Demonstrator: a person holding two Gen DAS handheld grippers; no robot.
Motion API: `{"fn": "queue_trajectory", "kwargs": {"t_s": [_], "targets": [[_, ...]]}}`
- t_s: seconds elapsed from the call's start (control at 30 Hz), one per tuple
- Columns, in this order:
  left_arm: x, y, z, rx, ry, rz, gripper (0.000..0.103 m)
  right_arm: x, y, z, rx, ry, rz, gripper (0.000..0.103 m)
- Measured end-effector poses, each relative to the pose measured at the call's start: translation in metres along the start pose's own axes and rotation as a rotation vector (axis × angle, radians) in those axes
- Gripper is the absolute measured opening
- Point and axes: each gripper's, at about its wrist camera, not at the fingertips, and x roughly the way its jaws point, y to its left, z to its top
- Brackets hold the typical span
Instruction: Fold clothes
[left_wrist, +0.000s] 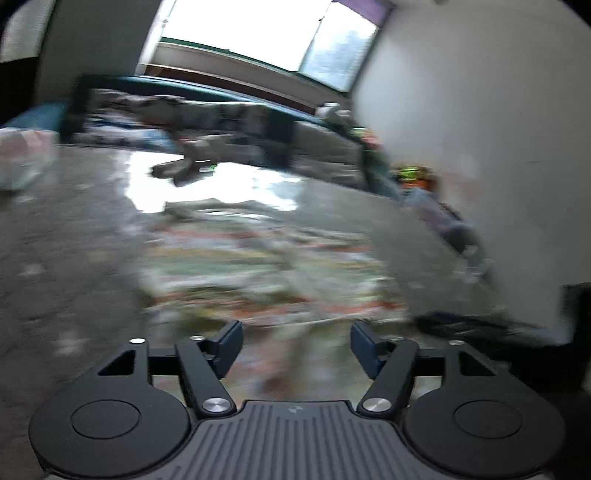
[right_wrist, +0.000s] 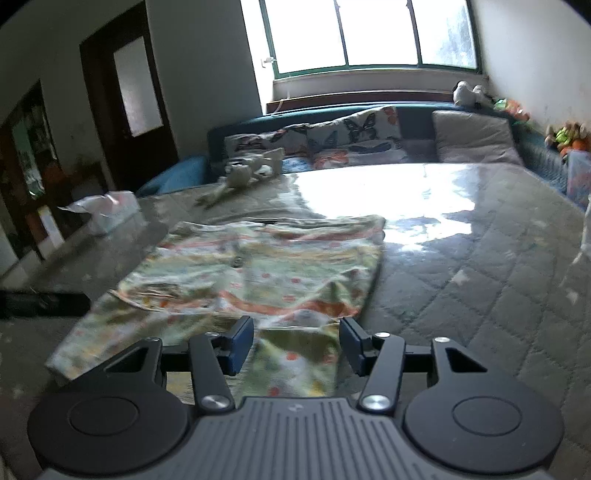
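Both grippers spread wide and empty above the patterned garment.

The garment (right_wrist: 255, 273) lies partly folded on the quilted bed (right_wrist: 480, 266); right gripper (right_wrist: 296, 341) hovers at its near hem, left gripper (left_wrist: 296, 349) blurred — a hasty pinch could catch one layer only, dragging the fold askew.

home bedroom: quilted bed (right_wrist: 480, 258), butterfly pillows (right_wrist: 354, 136), stuffed toys (right_wrist: 569, 136), window (right_wrist: 369, 33), wooden door (right_wrist: 129, 107).
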Motion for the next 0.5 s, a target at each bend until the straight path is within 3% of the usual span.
{"fn": "queue_trajectory", "kwargs": {"t_s": [0.17,0.3,0.37,0.47,0.5], "targets": [[-0.002,0.029,-0.015,-0.044,0.025,0.086,0.069,0.016,0.016,-0.004,-0.020,0.058,0.074,0.045],[-0.005,0.035,-0.025,-0.051,0.031,0.105,0.069,0.035,0.020,-0.004,-0.013,0.086,0.066,0.044],[-0.008,0.037,-0.029,-0.049,0.034,0.111,0.069,0.043,0.019,-0.004,0.008,0.098,0.076,0.037],[-0.009,0.038,-0.026,-0.043,0.034,0.121,0.068,0.048,0.021,-0.005,0.013,0.100,0.092,0.021],[-0.009,0.037,-0.023,-0.041,0.027,0.123,0.068,0.049,0.022,-0.005,0.009,0.097,0.091,0.011]]}}
